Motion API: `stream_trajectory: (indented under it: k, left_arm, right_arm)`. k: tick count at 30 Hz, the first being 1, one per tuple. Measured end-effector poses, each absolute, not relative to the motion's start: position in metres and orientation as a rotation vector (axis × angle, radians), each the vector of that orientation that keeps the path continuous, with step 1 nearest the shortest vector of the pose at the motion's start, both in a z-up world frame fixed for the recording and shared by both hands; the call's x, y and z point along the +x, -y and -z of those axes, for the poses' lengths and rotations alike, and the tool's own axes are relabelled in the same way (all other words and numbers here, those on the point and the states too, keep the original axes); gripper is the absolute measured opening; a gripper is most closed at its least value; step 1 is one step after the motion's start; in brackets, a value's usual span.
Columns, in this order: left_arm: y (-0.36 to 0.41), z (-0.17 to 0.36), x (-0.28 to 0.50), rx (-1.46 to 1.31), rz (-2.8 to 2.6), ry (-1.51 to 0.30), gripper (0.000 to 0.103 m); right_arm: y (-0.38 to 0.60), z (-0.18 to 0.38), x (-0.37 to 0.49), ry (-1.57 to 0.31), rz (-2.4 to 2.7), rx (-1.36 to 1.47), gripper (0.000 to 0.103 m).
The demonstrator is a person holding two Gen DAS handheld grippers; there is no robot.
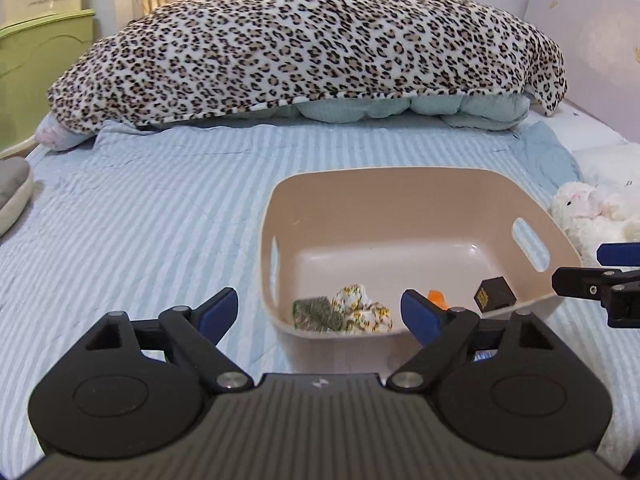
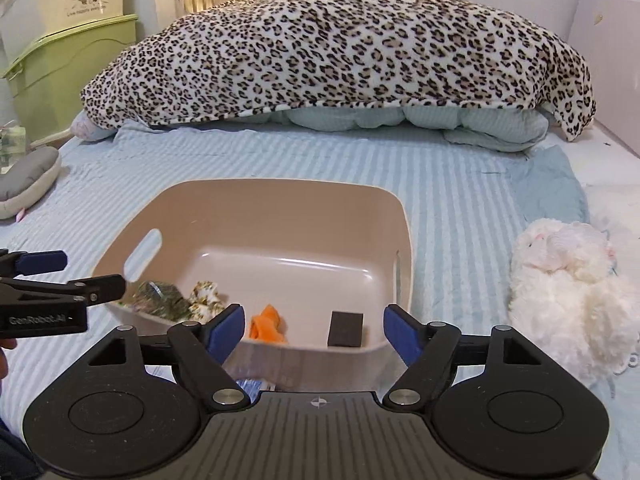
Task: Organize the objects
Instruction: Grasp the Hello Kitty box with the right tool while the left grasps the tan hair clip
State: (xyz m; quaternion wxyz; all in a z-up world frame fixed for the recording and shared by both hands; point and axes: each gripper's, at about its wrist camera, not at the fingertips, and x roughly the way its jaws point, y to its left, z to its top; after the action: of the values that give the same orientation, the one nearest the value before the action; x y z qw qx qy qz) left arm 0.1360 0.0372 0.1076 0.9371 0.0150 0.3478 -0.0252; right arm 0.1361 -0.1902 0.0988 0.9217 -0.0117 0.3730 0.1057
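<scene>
A beige plastic basket (image 1: 400, 184) (image 2: 280, 188) sits on the striped bed. Inside lie a green patterned cloth (image 1: 316, 314) (image 2: 160, 300), a white floral cloth (image 1: 360, 306) (image 2: 206, 298), an orange item (image 1: 438, 300) (image 2: 266, 324) and a small black box (image 1: 494, 294) (image 2: 345, 329). My left gripper (image 1: 320, 312) is open and empty, at the basket's near left corner. My right gripper (image 2: 312, 330) is open and empty over the basket's near rim. Each gripper shows at the edge of the other's view: the right (image 1: 600, 280), the left (image 2: 60, 280).
A white plush toy (image 2: 568, 292) (image 1: 588, 208) lies on the bed right of the basket. A leopard-print blanket (image 1: 312, 40) (image 2: 340, 48) covers bedding at the far end. A grey cushion (image 2: 28, 180) lies at the left edge. Green storage bins (image 2: 72, 68) stand beyond.
</scene>
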Motion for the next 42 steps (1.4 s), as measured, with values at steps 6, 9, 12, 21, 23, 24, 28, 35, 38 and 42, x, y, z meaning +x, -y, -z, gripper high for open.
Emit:
stream_trajectory:
  k: [6, 9, 12, 21, 23, 24, 28, 35, 38, 42]
  left_arm:
    - [-0.047, -0.1, 0.108, 0.032, 0.027, -0.745, 0.093]
    - [-0.054, -0.087, 0.101, 0.004, 0.021, -0.79, 0.093]
    - [-0.057, -0.071, 0.096, -0.003, 0.011, -0.826, 0.093]
    - [-0.059, -0.024, 0.096, 0.014, 0.026, -0.911, 0.093]
    - [-0.056, -0.017, 0.098, 0.019, 0.036, -0.923, 0.093]
    - [-0.055, -0.014, 0.1, 0.018, 0.042, -0.93, 0.093]
    - [-0.052, -0.002, 0.106, 0.018, 0.059, -0.951, 0.093]
    - [-0.052, 0.012, 0.114, 0.029, 0.081, -0.98, 0.087]
    - [-0.051, 0.015, 0.113, 0.032, 0.083, -0.977, 0.082]
    - [-0.052, 0.012, 0.112, 0.021, 0.1, -0.964, 0.059]
  right_arm:
    - [0.195, -0.092, 0.112, -0.786, -0.217, 0.002, 0.085]
    - [0.197, -0.08, 0.103, -0.817, -0.219, 0.017, 0.087]
    - [0.197, -0.062, 0.099, -0.878, -0.231, 0.025, 0.09]
    - [0.184, -0.01, 0.1, -0.986, -0.237, -0.031, 0.09]
    - [0.182, -0.001, 0.103, -1.001, -0.237, -0.041, 0.09]
    - [0.181, 0.003, 0.104, -1.007, -0.236, -0.044, 0.09]
    - [0.177, 0.015, 0.111, -1.015, -0.234, -0.059, 0.09]
    - [0.168, 0.028, 0.117, -0.995, -0.246, -0.104, 0.087]
    - [0.163, 0.032, 0.121, -0.979, -0.246, -0.116, 0.081]
    - [0.158, 0.034, 0.125, -0.958, -0.261, -0.115, 0.06]
